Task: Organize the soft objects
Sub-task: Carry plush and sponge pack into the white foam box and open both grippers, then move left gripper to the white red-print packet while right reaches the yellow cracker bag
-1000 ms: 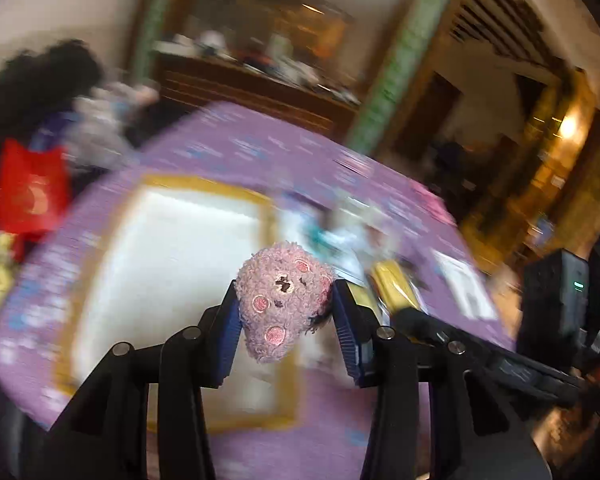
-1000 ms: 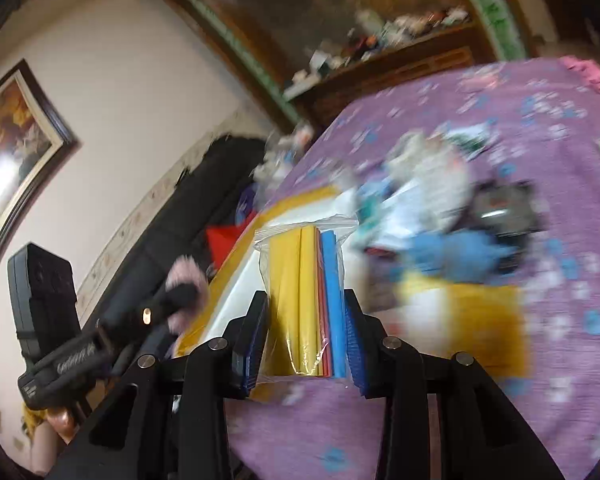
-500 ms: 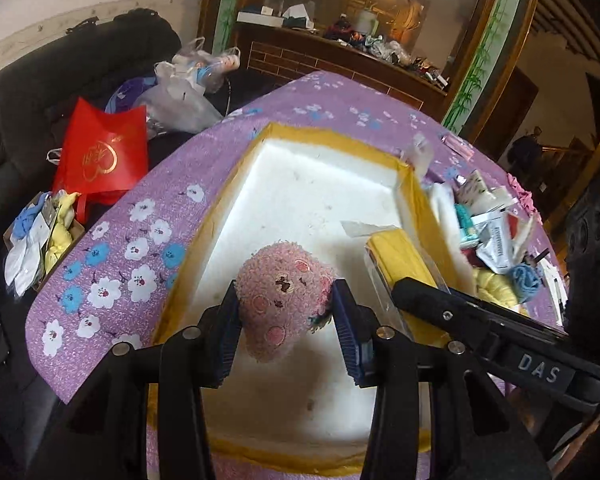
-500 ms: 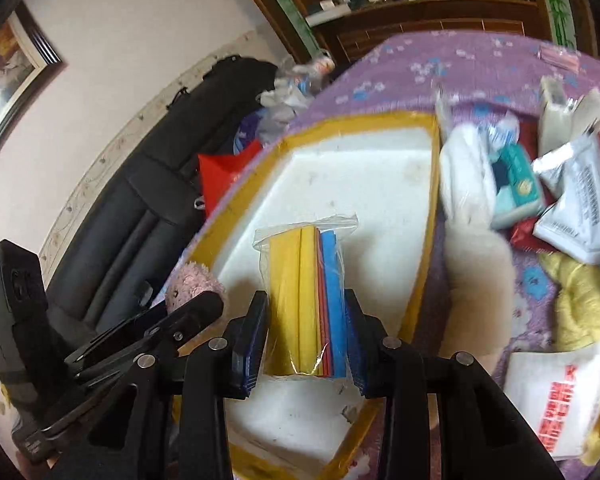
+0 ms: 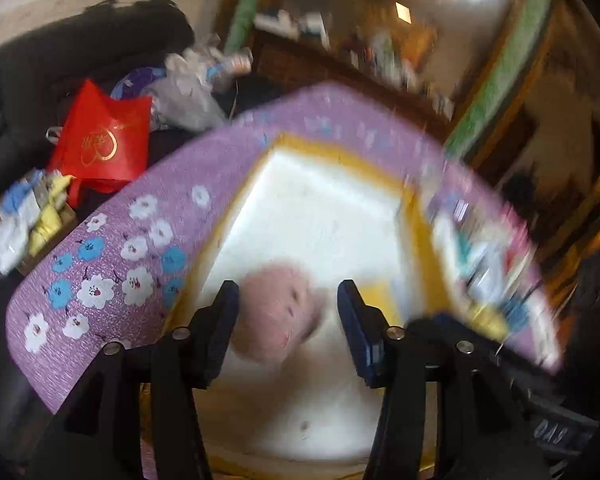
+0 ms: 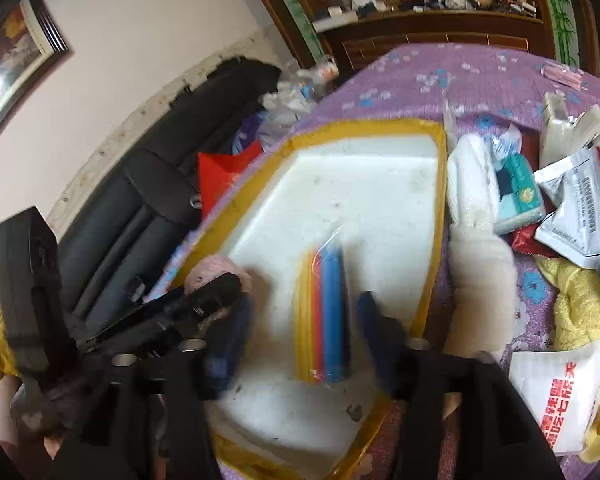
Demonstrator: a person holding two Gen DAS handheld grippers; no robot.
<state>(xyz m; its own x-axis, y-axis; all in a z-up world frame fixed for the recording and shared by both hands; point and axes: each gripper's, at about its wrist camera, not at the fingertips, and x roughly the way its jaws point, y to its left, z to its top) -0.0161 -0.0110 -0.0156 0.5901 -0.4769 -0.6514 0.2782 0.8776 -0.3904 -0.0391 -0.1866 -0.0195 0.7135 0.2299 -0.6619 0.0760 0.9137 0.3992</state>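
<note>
The left gripper (image 5: 286, 320) is seen with its jaws spread apart, and the pink plush (image 5: 276, 312) lies between them, blurred, close to the left finger and clear of the right one; whether it touches the left pad cannot be told. Beneath and ahead of it the white tray (image 5: 324, 208) with a yellow rim is spread, set on a purple flowered cloth (image 5: 100, 264). Further off to the left, a red bag (image 5: 100, 140) is seen beside a dark sofa (image 5: 28, 80). The right gripper (image 6: 300, 340) is likewise held open, its blue-padded fingers well apart, and the bag of coloured sheets (image 6: 326, 312) lies between them on the tray (image 6: 364, 184), touching neither finger. Just to the left, the left gripper (image 6: 204, 300) is seen over the tray's near corner with the plush (image 6: 214, 270) at its tip. To the right, outside the rim, a white towel (image 6: 472, 208), a tissue pack (image 6: 518, 196), a yellow cloth (image 6: 576, 300) and printed packets (image 6: 580, 204) are heaped on the cloth (image 6: 420, 76).
</note>
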